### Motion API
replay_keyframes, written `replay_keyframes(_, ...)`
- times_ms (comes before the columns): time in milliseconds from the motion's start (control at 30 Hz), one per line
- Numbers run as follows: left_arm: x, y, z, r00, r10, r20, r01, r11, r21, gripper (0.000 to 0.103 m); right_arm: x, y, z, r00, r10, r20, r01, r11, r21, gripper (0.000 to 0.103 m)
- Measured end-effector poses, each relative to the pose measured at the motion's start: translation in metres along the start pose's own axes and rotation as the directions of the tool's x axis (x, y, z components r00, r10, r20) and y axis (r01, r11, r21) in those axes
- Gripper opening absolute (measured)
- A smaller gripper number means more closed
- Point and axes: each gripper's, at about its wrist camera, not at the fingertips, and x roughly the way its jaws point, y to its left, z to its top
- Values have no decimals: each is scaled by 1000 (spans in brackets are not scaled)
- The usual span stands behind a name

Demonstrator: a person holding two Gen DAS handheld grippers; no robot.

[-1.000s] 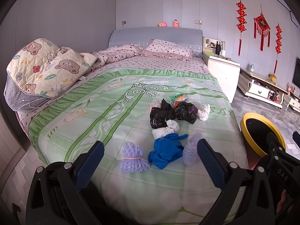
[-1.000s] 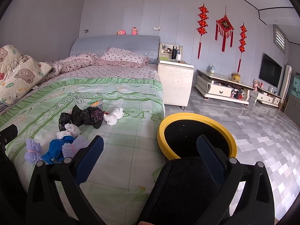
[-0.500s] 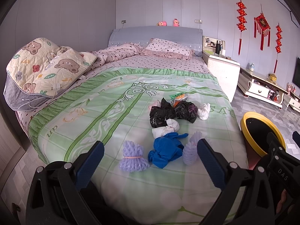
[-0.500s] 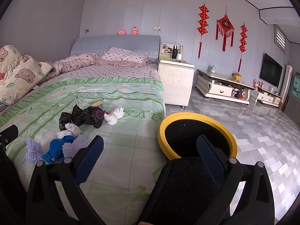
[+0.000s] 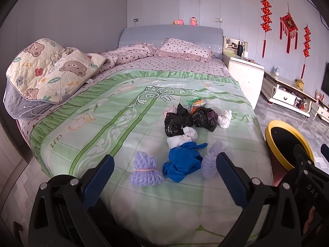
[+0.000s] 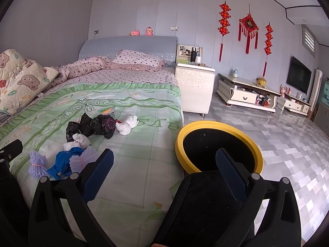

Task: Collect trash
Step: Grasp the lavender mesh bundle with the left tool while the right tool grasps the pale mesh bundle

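Note:
Several pieces of trash lie on the green bedspread (image 5: 102,127): two lilac foam nets (image 5: 145,170) (image 5: 213,160), a blue glove (image 5: 183,163), white wads (image 5: 185,136) (image 5: 225,118), black bags (image 5: 189,119) and an orange snack wrapper (image 5: 196,102). A yellow-rimmed black bin (image 6: 218,146) stands on the floor beside the bed. My left gripper (image 5: 162,173) is open and empty, just short of the nearest foam net. My right gripper (image 6: 164,168) is open and empty, above the bed's edge and the bin.
A folded bear-print quilt (image 5: 47,72) lies on the bed's left side and pillows (image 5: 183,48) at its head. A white nightstand (image 6: 195,86) and a low TV cabinet (image 6: 246,96) stand to the right. Grey tiled floor (image 6: 287,144) spreads beyond the bin.

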Motion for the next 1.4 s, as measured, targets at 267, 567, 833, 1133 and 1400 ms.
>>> replay_keyframes(267,27,11,4,990,-36,-139,32,999,-34,96,38,5,6,976,133,-171,-137,991,-10,96)
replay_keyframes(567,70,33,-2,957,-28,-288,4,996,-85,96,105,42,10,845,338,-413,-389,920,-43,96)
replay_keyframes(833,105,48,-6,912,-21,-409,-32,992,-121,96,140,63,21,746,430,-508,-509,860,-20,96)
replay_keyframes(1133,127,64,-2,899,-17,-439,-65,983,-171,96,172,88,24,669,485,-564,-577,817,18,96)
replay_keyframes(1400,149,64,-5,871,-36,-490,-53,985,-166,89,190,95,13,646,482,-591,-578,815,33,95)
